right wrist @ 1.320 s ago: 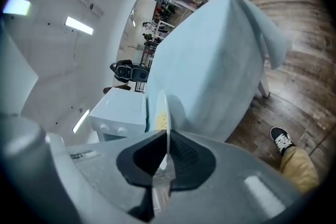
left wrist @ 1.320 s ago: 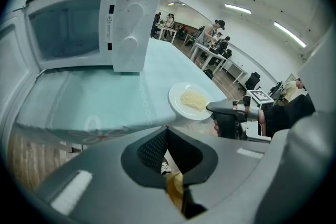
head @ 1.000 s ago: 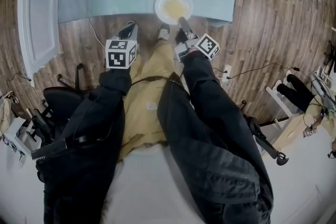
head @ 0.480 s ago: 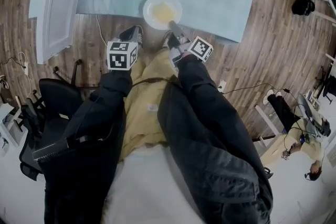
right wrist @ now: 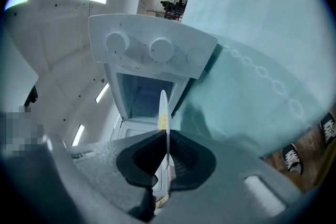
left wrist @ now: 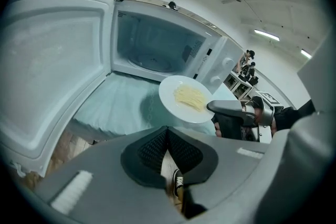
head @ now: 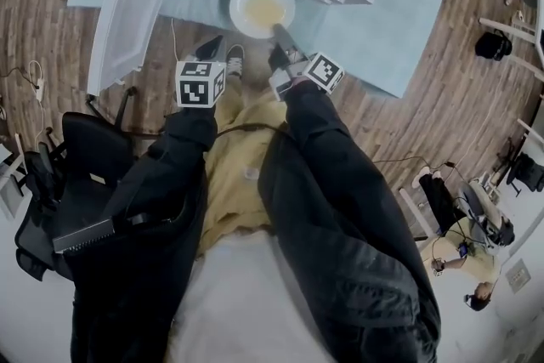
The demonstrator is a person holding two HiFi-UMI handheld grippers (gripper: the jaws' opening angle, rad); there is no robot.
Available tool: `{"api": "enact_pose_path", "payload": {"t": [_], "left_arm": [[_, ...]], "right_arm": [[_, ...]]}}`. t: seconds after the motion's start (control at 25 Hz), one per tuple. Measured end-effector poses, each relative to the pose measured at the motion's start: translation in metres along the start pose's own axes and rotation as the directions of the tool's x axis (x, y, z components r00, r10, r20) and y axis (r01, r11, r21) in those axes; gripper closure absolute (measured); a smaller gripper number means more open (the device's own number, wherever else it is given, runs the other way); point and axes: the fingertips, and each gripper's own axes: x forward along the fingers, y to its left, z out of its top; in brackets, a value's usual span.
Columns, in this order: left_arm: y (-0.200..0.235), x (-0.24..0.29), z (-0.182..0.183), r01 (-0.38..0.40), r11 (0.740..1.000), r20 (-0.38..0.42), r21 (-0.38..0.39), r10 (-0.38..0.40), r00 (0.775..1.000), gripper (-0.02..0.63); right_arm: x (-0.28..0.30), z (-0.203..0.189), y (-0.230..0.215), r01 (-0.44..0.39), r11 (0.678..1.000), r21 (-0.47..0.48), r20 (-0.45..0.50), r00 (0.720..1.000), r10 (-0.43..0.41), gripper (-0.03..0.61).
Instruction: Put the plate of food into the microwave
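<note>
Right gripper [right wrist: 166, 150] pinches rim of plate [head: 262, 7]; yellow food kept level, likely against spills. Plate hangs over blue table [head: 399, 21], just before open microwave [left wrist: 157, 49]. Door [left wrist: 52, 71] wide. Left gripper [left wrist: 167, 134] closed, empty, held back.

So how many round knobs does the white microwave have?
2. One white round knob sits at the end of the white microwave's control panel, the other right beside it. A flatter round button next to them isn't counted.
</note>
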Motion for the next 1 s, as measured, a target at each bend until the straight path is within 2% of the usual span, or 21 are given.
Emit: {"api": "enact_pose_path", "payload": {"t": [0.36, 0.48, 0.72, 0.88, 1.0], "left_arm": [[0.024, -0.002, 0.001, -0.004, 1.0, -0.014, -0.025, 0.004, 1.0, 0.617], [0.032, -0.001, -0.002, -0.016, 0.999, -0.022, -0.038, 0.015, 1.0, 0.617], [0.048, -0.003, -0.007, -0.028, 0.998, -0.03, -0.059, 0.026, 0.999, 0.615], [0.052, -0.004, -0.011, -0.028, 0.997, -0.033, -0.068, 0.025, 0.999, 0.617], [0.058, -0.007, -0.015, -0.03, 0.997, -0.037, -0.076, 0.027, 0.999, 0.615]], "right_arm": [[0.056, 0.009, 0.018, -0.021, 1.0, 0.006, 0.03, 0.999, 0.021, 0.569], [0.076, 0.019, 0.02, -0.011, 1.0, 0.005, 0.071, 0.997, 0.011, 0.569], [0.123, 0.035, 0.049, -0.071, 0.996, 0.048, 0.143, 0.988, 0.063, 0.569], [0.14, 0.052, 0.045, -0.021, 0.997, 0.068, 0.193, 0.981, 0.007, 0.569], [0.153, 0.07, 0.037, -0.036, 0.999, 0.023, 0.232, 0.972, 0.03, 0.569]]}}
